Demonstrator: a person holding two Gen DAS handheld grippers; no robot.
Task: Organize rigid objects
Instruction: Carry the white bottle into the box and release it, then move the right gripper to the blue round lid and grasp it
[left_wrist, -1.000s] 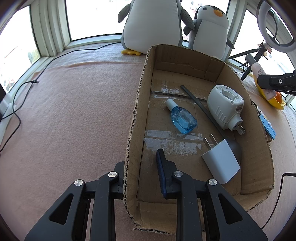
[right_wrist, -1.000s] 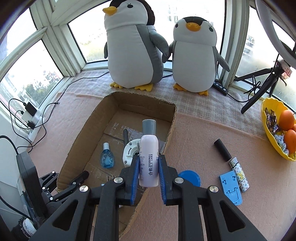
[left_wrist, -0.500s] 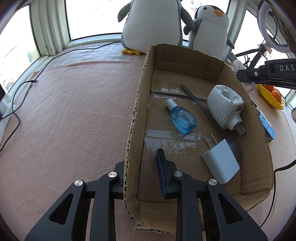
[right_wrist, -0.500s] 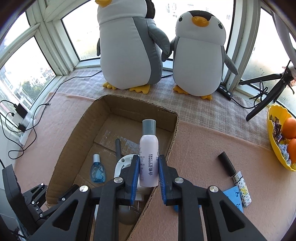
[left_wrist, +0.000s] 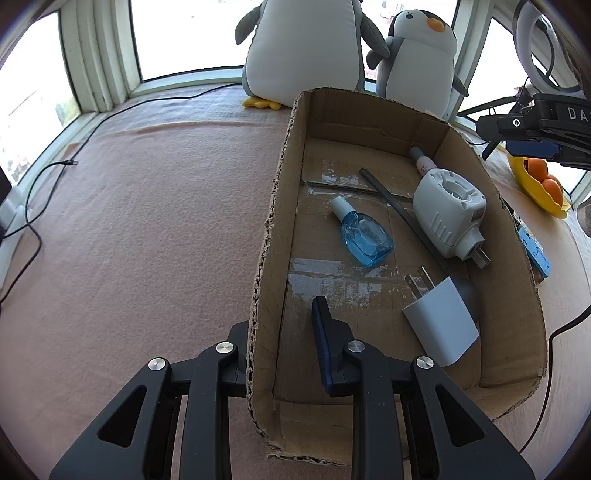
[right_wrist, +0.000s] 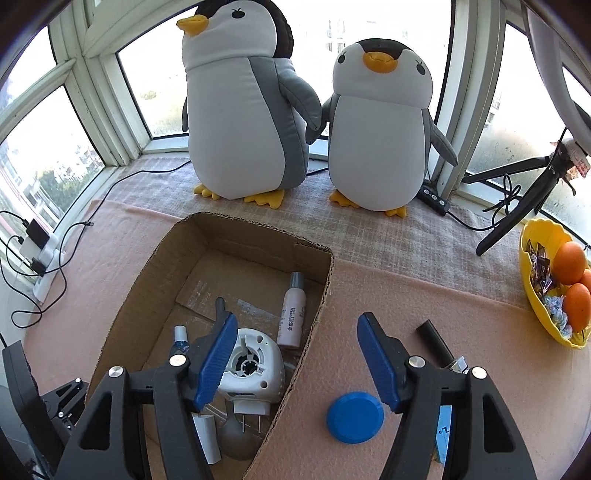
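Observation:
A cardboard box (left_wrist: 266, 236) (right_wrist: 325, 291) holds a pink bottle (right_wrist: 291, 314) (left_wrist: 423, 160) lying at its far end, a blue bottle (left_wrist: 364, 236), a white plug-in device (left_wrist: 447, 214) (right_wrist: 249, 369), a white charger (left_wrist: 439, 325) and a dark stick (left_wrist: 402, 218). My left gripper (left_wrist: 282, 336) straddles the box's left wall near the front corner, one finger outside and one inside, with a gap at the inner finger. My right gripper (right_wrist: 295, 358) is open and empty above the box's right wall. A blue disc (right_wrist: 354, 417) lies outside the box.
Two plush penguins (right_wrist: 243, 110) (right_wrist: 380, 125) stand behind the box. A yellow bowl (right_wrist: 535, 291) with oranges sits at the right. A black-handled tool (right_wrist: 437, 341) and a blue card (right_wrist: 443, 428) lie right of the box. Cables (left_wrist: 33, 206) run along the left. A tripod (right_wrist: 517, 203) stands back right.
My right gripper moved forward over the box, opened and let go of the pink bottle, which now lies in the box's far end. The left gripper has not moved.

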